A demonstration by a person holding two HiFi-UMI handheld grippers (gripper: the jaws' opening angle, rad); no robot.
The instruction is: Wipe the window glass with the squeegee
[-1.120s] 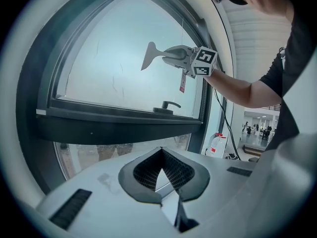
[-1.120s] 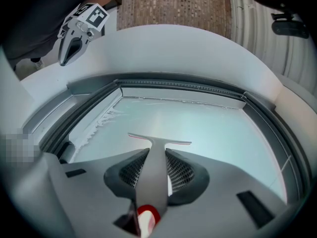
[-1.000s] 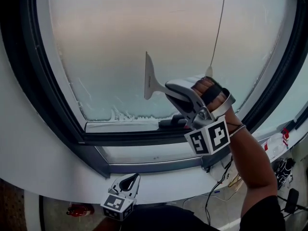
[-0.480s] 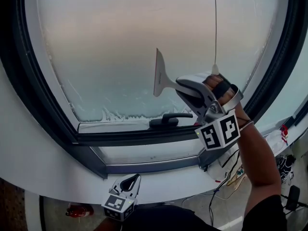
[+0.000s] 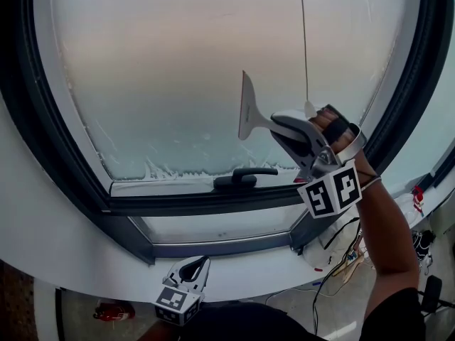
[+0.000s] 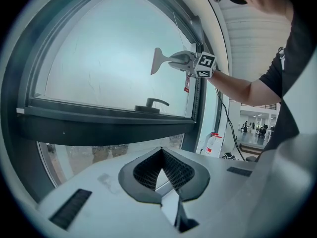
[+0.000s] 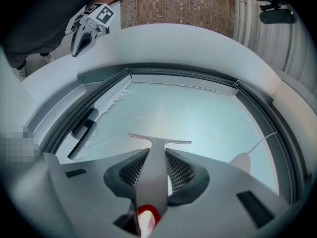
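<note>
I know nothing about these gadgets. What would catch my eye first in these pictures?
First, the pale squeegee, clamped by its handle in the right gripper, with its blade upright before the big hazy window glass, right of the middle. Next comes the black window handle on the frame below it. The left gripper hangs empty beneath the sill.

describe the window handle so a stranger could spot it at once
Start at the big frosted glass pane in its dark grey frame. On the pale rail along the pane's bottom edge, near the middle, lies a small black lever handle, horizontal. It is dark and fixed low, unlike the pale grey squeegee held higher up before the glass.
</note>
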